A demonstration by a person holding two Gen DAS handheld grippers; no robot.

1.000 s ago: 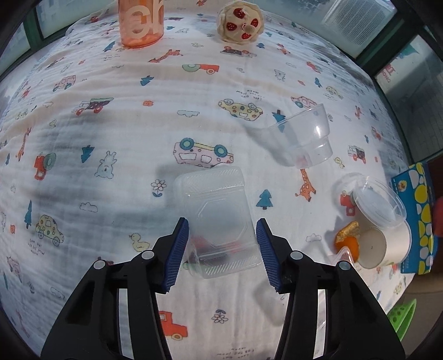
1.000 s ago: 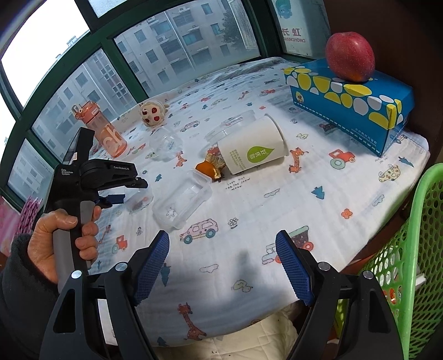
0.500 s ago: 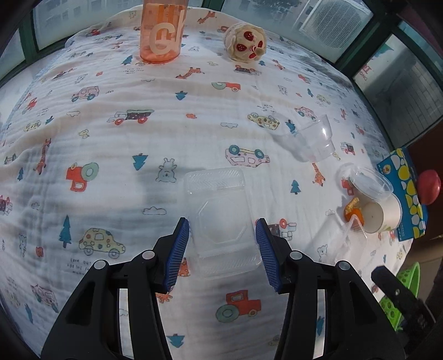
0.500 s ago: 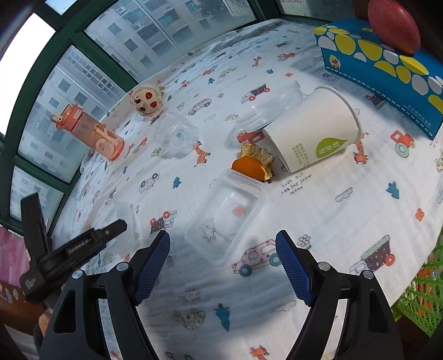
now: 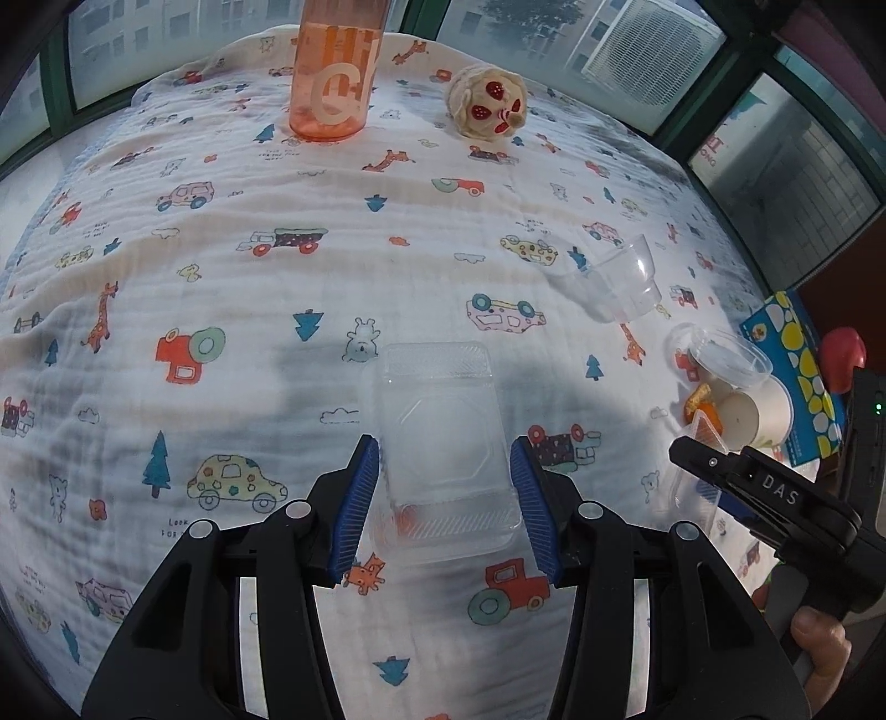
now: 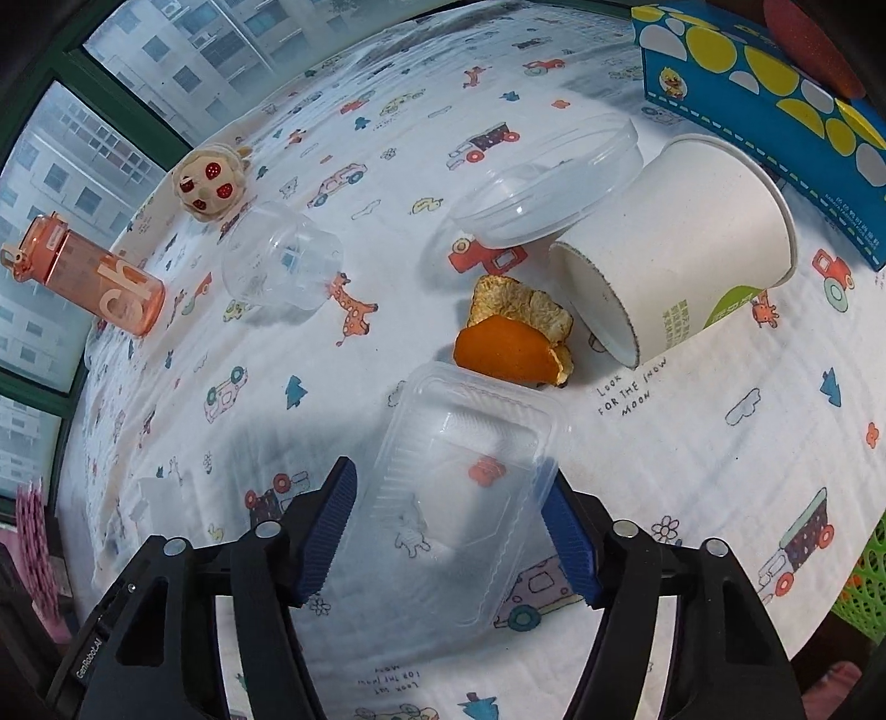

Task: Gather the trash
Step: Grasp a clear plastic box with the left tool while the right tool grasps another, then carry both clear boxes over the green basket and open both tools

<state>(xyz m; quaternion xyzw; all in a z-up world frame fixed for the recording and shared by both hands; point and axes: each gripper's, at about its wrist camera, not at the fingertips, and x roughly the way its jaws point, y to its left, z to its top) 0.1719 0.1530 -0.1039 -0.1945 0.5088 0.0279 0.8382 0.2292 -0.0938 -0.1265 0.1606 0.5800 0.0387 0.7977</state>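
Note:
My left gripper (image 5: 443, 443) is shut on a clear rectangular plastic box (image 5: 443, 421) and holds it above the printed cloth (image 5: 221, 277). A second clear plastic box (image 6: 465, 498) lies on the cloth next to a piece of orange peel (image 6: 515, 338). My right gripper (image 6: 449, 471) straddles this box. Its jaws are closing; the right pad touches the box's corner, and a gap remains at the left pad. A paper cup (image 6: 692, 249) lies on its side with a clear round lid (image 6: 548, 188) leaning on it. A clear plastic cup (image 6: 282, 260) lies further left.
An orange bottle (image 5: 332, 72) and a plush toy (image 5: 487, 105) stand at the cloth's far edge. A blue tissue box (image 6: 747, 72) with a red apple (image 6: 808, 44) on it sits at the right. A green basket (image 6: 864, 587) stands past the table's right edge. A hand (image 5: 819, 648) grips the right tool.
My right gripper came down and forward over the clear box by the peel, and its jaws narrowed. My left gripper shifted across the cloth with its box still held.

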